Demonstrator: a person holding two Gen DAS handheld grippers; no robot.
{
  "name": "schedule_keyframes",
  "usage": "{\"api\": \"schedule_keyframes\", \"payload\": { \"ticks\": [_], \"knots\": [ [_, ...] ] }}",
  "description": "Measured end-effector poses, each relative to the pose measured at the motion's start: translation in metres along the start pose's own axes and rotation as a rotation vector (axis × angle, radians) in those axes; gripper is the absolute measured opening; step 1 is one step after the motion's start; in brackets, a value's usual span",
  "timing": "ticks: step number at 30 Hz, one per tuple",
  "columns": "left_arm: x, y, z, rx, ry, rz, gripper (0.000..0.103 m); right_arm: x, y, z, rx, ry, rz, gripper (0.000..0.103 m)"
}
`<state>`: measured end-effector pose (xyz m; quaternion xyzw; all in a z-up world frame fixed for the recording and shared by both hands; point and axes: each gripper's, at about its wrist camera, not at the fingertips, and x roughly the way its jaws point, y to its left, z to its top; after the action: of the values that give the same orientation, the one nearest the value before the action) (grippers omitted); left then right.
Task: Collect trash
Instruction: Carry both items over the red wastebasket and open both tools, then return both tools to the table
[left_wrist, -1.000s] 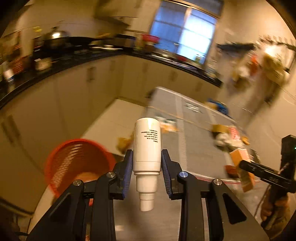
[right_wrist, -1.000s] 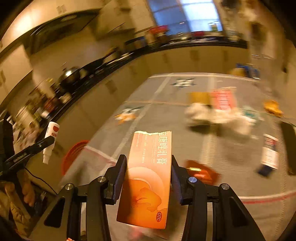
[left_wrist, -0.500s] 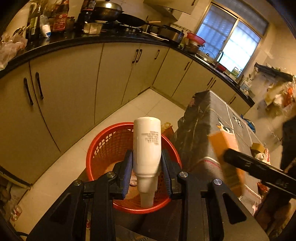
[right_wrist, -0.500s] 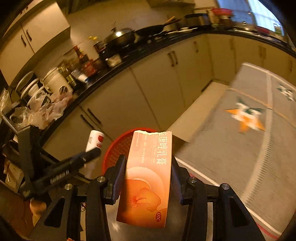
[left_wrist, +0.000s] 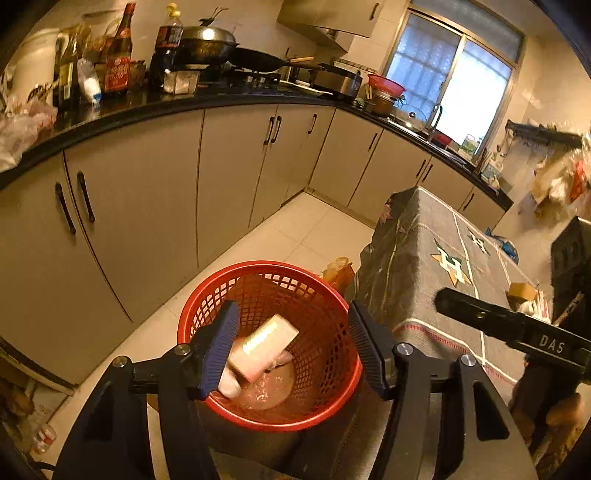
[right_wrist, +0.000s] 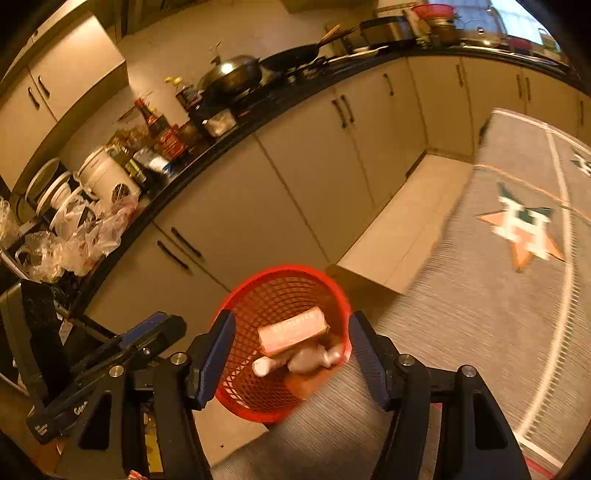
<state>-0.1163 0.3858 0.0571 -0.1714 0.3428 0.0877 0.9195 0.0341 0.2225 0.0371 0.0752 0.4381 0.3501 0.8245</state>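
- While I hold my left gripper (left_wrist: 291, 347) and right gripper (right_wrist: 291, 354) wide apart and empty over the red plastic mesh basket (left_wrist: 328, 299), nothing touches either.
- Inside it lie the orange cardboard box (left_wrist: 264, 347) and, nearer, the white plastic bottle (right_wrist: 291, 360).

A long black countertop (left_wrist: 155, 107) curves above cream cabinet doors with dark bar handles (left_wrist: 229, 173). On it stand a lidded steel wok (left_wrist: 207, 42), sauce bottles (left_wrist: 118, 55) (labels unreadable) and crumpled clear plastic bags (right_wrist: 74, 236). A bright window (left_wrist: 454, 74) sits beyond.
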Motion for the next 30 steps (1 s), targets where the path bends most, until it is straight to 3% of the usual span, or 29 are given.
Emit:
{"api": "schedule_keyframes", "payload": {
  "ticks": [6, 13, 23, 30],
  "knots": [
    [-0.020, -0.035, -0.005, 0.066, -0.023, 0.001, 0.072, -0.056, -0.040, -0.024, 0.075, -0.052, -0.042, 0.069],
    [-0.028, -0.105, -0.015, 0.157, 0.017, -0.078, 0.073, -0.134, -0.092, -0.058, 0.142, -0.131, -0.117, 0.071],
    [-0.018, -0.254, -0.054, 0.388, 0.132, -0.285, 0.075, -0.282, -0.206, -0.136, 0.284, -0.269, -0.359, 0.076],
    [0.009, -0.362, -0.096, 0.604, 0.215, -0.435, 0.076, -0.341, -0.276, -0.171, 0.437, -0.306, -0.491, 0.077]
  ]
}}
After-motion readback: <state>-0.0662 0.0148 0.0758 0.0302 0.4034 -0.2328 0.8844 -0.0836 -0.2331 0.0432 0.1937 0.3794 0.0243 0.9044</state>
